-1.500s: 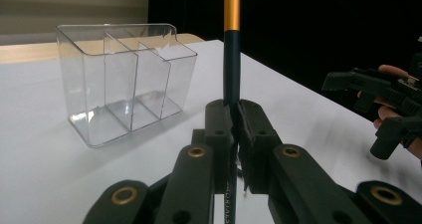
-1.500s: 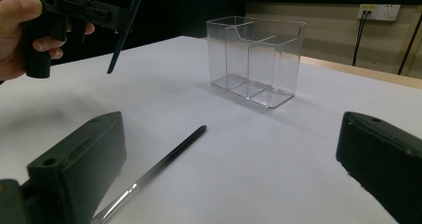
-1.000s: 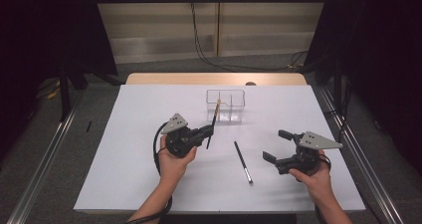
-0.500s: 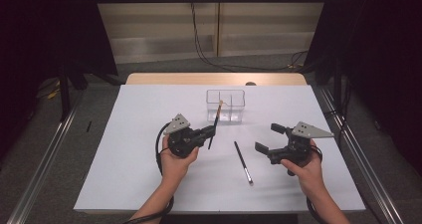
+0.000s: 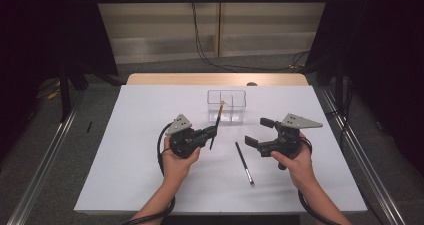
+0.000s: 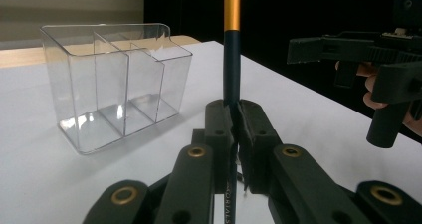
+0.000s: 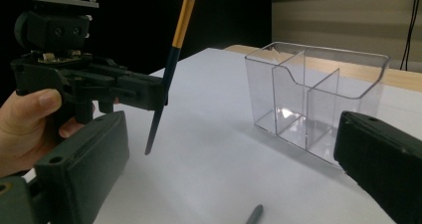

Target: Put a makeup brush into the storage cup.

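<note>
high view puts the left gripper (image 5: 212, 132) just short of the clear organiser (image 5: 227, 106), its fingers clenched on a dark-handled brush (image 5: 216, 125) that stands almost upright, the gold ferrule and pale bristle tip up near the organiser's front wall. left gripper view explains the grip: the two black fingers (image 6: 220, 134) pinch the handle low on its dark part, so most of the brush rises above them and the bare lower end hangs free below, which looks suited to lowering that end into a compartment. the organiser (image 6: 117, 87) there is at the left, apart from the brush (image 6: 231, 45), with its dividers making several open-topped cells, all of them apparently without contents. right gripper view shows the same brush (image 7: 171, 64) tilted slightly, its lower tip hanging clear above the white worktop (image 7: 209, 159) and not touching it. the right gripper (image 5: 255, 132) sits near the middle right of the worktop (image 5: 125, 150), fingers spread wide and holding nothing, angled toward a second brush (image 5: 244, 162) that lies flat between the two hands. i judge the released fingers are being readied for that lying brush, while the left hand keeps its brush vertical so it can drop tip-up into the organiser; the risk is the handle catching the rim if it goes in tilted.
</note>
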{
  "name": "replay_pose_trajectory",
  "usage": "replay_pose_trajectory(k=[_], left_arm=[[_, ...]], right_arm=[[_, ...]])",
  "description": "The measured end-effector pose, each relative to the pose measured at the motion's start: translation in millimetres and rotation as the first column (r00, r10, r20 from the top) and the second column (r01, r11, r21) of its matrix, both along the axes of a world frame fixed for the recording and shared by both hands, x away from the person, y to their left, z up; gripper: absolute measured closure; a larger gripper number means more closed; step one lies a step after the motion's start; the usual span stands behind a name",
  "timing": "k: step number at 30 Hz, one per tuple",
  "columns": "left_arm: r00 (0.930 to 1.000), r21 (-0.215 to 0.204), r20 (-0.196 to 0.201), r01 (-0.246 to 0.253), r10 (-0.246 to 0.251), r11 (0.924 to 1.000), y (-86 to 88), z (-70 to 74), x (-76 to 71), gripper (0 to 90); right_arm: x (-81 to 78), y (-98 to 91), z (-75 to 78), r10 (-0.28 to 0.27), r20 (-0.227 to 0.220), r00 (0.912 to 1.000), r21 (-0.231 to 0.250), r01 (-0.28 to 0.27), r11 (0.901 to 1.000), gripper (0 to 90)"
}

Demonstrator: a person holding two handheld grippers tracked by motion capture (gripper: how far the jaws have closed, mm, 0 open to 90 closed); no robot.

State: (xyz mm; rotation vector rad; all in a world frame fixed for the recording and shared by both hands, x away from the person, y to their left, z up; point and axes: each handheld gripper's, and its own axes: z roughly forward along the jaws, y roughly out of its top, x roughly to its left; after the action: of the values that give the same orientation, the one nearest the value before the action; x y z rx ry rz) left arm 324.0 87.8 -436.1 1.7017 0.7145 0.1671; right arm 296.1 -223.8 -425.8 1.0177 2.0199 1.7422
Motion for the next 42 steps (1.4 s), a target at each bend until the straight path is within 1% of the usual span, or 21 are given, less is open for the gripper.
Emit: replay_pose_trajectory(k=[4,6,9,13,14,15,17,18,19,22,25,28,30,31,36,37,40,41,42], left_arm=[[1.0,0.004,0.003,0.006,-0.006,1.0,-0.8,-0.5,-0.5,83.9],[0.9999,0.003,0.007,0.014,-0.014,0.9999,-2.0,-1.3,-1.1,83.9],[0.9996,0.006,0.015,0.026,-0.026,0.9997,-5.0,-1.9,-2.4,83.8],[0.9992,0.007,0.021,0.035,-0.035,0.9994,-6.6,-1.9,-3.7,83.8],[0.9987,0.005,0.021,0.046,-0.046,0.9989,-6.9,-2.1,-3.9,83.9],[0.9989,0.007,0.024,0.04,-0.04,0.9992,-7.8,-2.2,-4.8,83.9],[0.9987,0.007,0.022,0.045,-0.045,0.999,-9.0,-2.5,-5.8,83.8],[0.9986,0.012,0.027,0.045,-0.045,0.9989,-9.2,-2.5,-6.1,83.8],[0.9984,0.012,0.029,0.048,-0.048,0.9988,-9.4,-2.4,-6.2,83.8],[0.998,0.01,0.032,0.055,-0.055,0.9985,-9.8,-2.2,-6.5,83.8],[0.9978,0.008,0.034,0.057,-0.057,0.9984,-9.8,-2.1,-6.6,83.8],[0.9979,0.005,0.034,0.056,-0.056,0.9984,-10.4,-2.1,-7.0,83.8],[0.9978,0.004,0.035,0.057,-0.057,0.9984,-10.7,-2.1,-7.1,83.9],[0.9977,0.002,0.036,0.058,-0.058,0.9983,-10.5,-2.0,-7.3,83.8],[0.9972,-0.008,0.043,0.062,-0.061,0.9981,-9.1,-0.7,-7.3,83.9],[0.9972,-0.011,0.042,0.062,-0.062,0.998,-8.9,-0.7,-7.2,83.8],[0.997,-0.003,0.043,0.065,-0.065,0.9979,-9.3,-1.1,-7.4,83.8],[0.9971,-0.006,0.042,0.064,-0.063,0.998,-9.9,-1.3,-7.7,83.8],[0.9971,-0.006,0.042,0.064,-0.063,0.998,-9.9,-1.3,-7.7,83.8]], right_arm=[[4.7,11.4,3.6,0.012,-0.004,0.9999,-0.004,-0.013,0.9999,2.5],[5.6,13.7,4.3,0.016,-0.003,0.9999,-0.001,-0.016,0.9999,3.3],[8.4,23.3,7.7,0.029,-0.001,0.9996,0.019,-0.029,0.9994,7.1],[10.9,29.4,9.6,0.029,-0.002,0.9996,0.033,-0.029,0.999,9.7],[12.0,31.0,9.8,0.03,0.0,0.9995,0.031,-0.03,0.9991,11.2],[12.9,32.5,9.9,0.031,0.0,0.9995,0.031,-0.031,0.999,13.7],[14.3,34.9,9.9,0.033,0.002,0.9995,0.03,-0.033,0.999,17.1],[14.9,35.9,9.8,0.033,0.003,0.9994,0.031,-0.034,0.9989,19.0],[15.8,37.6,9.4,0.033,-0.01,0.9994,0.041,-0.033,0.9986,21.2],[16.8,39.3,8.4,0.029,-0.017,0.9994,0.054,-0.028,0.9981,21.9],[18.1,41.9,8.4,0.038,-0.016,0.9991,0.07,-0.037,0.9969,28.2],[18.8,43.1,9.3,0.042,-0.017,0.999,0.075,-0.04,0.9964,29.6],[19.7,44.1,10.4,0.043,-0.016,0.999,0.08,-0.041,0.9959,32.7],[20.3,45.0,11.8,0.048,-0.013,0.9988,0.083,-0.047,0.9954,37.8],[20.6,46.2,12.6,0.062,-0.018,0.9979,0.084,-0.06,0.9946,41.7],[20.6,46.3,12.0,0.067,-0.02,0.9976,0.091,-0.065,0.9938,44.0],[20.2,46.3,12.5,0.076,-0.008,0.9971,0.106,-0.074,0.9915,48.7],[20.1,46.8,12.8,0.082,-0.004,0.9967,0.113,-0.081,0.9903,51.4],[20.1,46.8,12.8,0.082,-0.004,0.9967,0.113,-0.081,0.9903,51.4]])
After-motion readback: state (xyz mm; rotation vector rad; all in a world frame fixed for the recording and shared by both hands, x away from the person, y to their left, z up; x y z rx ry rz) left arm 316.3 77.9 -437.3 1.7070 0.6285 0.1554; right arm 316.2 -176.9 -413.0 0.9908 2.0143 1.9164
